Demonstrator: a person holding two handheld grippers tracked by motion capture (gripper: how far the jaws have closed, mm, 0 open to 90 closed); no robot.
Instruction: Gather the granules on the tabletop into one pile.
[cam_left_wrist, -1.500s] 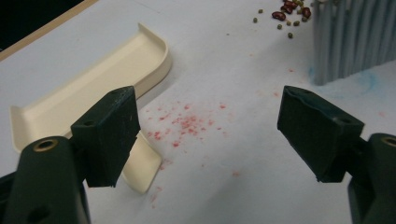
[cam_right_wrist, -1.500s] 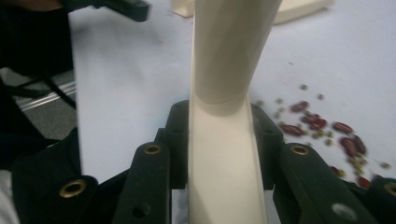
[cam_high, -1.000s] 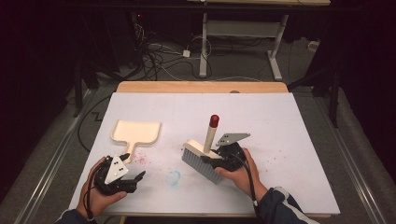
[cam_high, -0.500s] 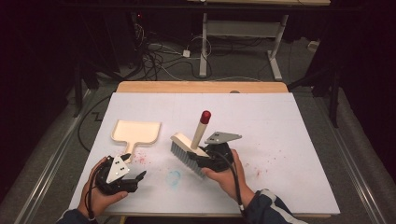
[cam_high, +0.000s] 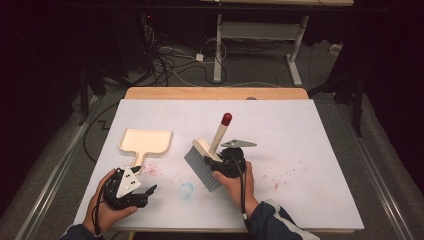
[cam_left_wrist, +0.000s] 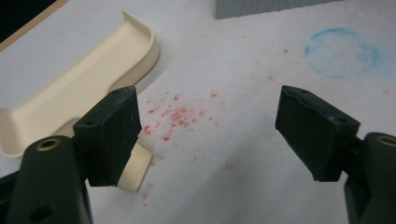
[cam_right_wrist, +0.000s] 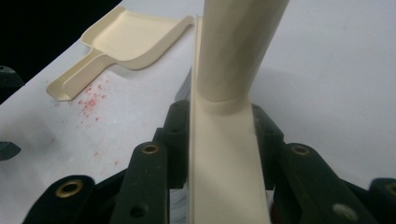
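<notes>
High view: at the centre of the white tabletop (cam_high: 310, 145), the right gripper (cam_high: 226, 162) holds the brush (cam_high: 207, 157), its red-tipped handle slanting up. The left gripper (cam_high: 131, 189) sits lower left, just below the cream dustpan (cam_high: 146, 142).

Left gripper view: its fingers (cam_left_wrist: 112, 135) stand wide, red crumbs (cam_left_wrist: 180, 116) lying between them and the dustpan (cam_left_wrist: 79, 88) at upper left.

Right gripper view: its fingers (cam_right_wrist: 177, 140) clamp the brush (cam_right_wrist: 224, 135) at its cream base, mid-frame; the dustpan (cam_right_wrist: 126, 42) lies upper left.
</notes>
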